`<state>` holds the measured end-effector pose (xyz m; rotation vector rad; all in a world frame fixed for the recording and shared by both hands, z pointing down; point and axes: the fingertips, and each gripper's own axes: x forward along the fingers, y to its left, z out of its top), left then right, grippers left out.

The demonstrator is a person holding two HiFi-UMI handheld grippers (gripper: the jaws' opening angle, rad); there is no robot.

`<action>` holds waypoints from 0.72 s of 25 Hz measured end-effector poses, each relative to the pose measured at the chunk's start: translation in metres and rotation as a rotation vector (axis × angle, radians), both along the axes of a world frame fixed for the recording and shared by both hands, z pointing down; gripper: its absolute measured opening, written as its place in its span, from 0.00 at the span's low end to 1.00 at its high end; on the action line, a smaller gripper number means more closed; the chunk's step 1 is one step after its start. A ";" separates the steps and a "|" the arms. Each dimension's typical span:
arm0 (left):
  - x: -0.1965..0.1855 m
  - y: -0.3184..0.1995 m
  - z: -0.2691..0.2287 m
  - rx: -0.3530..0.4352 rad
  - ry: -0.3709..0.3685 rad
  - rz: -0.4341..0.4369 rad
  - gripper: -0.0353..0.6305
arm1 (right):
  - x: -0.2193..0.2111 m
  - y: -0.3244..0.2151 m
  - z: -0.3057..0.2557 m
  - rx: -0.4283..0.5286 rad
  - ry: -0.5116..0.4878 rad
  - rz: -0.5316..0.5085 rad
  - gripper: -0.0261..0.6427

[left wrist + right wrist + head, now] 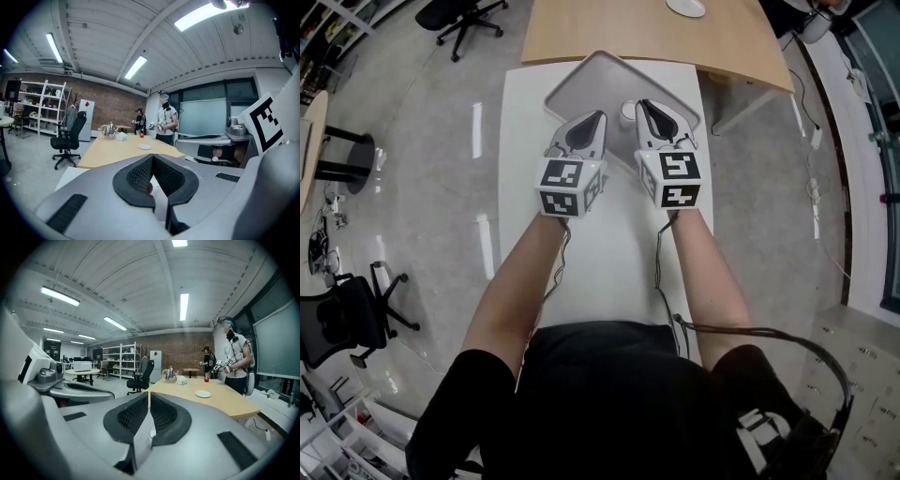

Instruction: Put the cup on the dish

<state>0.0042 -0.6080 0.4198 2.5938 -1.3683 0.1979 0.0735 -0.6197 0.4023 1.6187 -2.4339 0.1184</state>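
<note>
Right tongs [641, 105] seem pinched on the rim of the cup [627, 112], ready for lifting; left tongs [601, 115] sit closed, idle.

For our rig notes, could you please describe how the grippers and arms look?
The left gripper and right gripper have pale grey shells, black textured pads, and white cubes bearing black square markers. Thin dark cables follow the forearms; the top is black, short-sleeved.

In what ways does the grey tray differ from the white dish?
The tray is grey and squarish with rounded corners; the dish is white and round. The tray looks far larger than the dish. The tray lies on the white table, the dish on the wooden table. Both are shallow and lie flat.
</note>
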 end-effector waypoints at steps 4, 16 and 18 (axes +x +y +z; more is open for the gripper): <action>-0.002 0.033 -0.034 0.047 0.038 -0.025 0.05 | 0.000 0.039 -0.035 0.054 -0.030 0.005 0.06; 0.002 0.138 -0.112 0.158 0.072 0.013 0.05 | -0.010 0.147 -0.097 0.142 -0.071 0.022 0.06; 0.001 0.150 -0.120 0.165 0.070 0.013 0.05 | -0.011 0.161 -0.108 0.159 -0.078 0.023 0.06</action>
